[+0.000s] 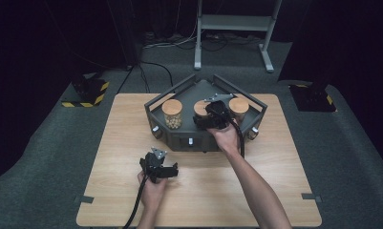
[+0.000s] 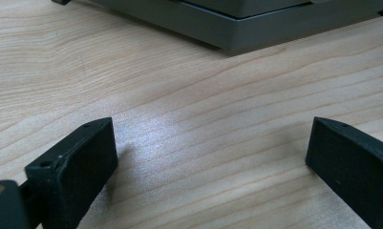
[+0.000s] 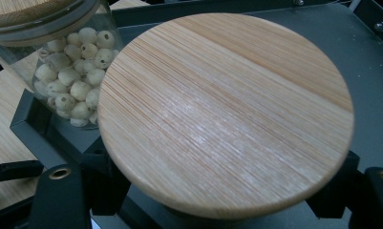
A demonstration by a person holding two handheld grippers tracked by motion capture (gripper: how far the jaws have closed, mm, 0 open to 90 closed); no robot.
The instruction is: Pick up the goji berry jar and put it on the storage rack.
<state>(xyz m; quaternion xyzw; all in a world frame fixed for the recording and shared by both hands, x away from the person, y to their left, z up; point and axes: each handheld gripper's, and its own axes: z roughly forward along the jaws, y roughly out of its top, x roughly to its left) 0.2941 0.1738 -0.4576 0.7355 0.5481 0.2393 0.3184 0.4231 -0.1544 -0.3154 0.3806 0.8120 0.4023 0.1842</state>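
Light wooden table (image 1: 132,143) spans the centre of the high view. Dark grey angular metal tray (image 1: 156,125) sits at its upper middle and holds three glass jars with round bamboo lids. Left jar (image 1: 172,113), filled with pale round seeds, stands at the tray's left; right jar (image 1: 240,108) at its right. Middle jar (image 1: 200,108) is clamped below its lid (image 3: 227,109) by the right gripper (image 1: 213,117). Left gripper (image 1: 161,168), lower centre, rests on bare wood, jaws spread wide, empty.
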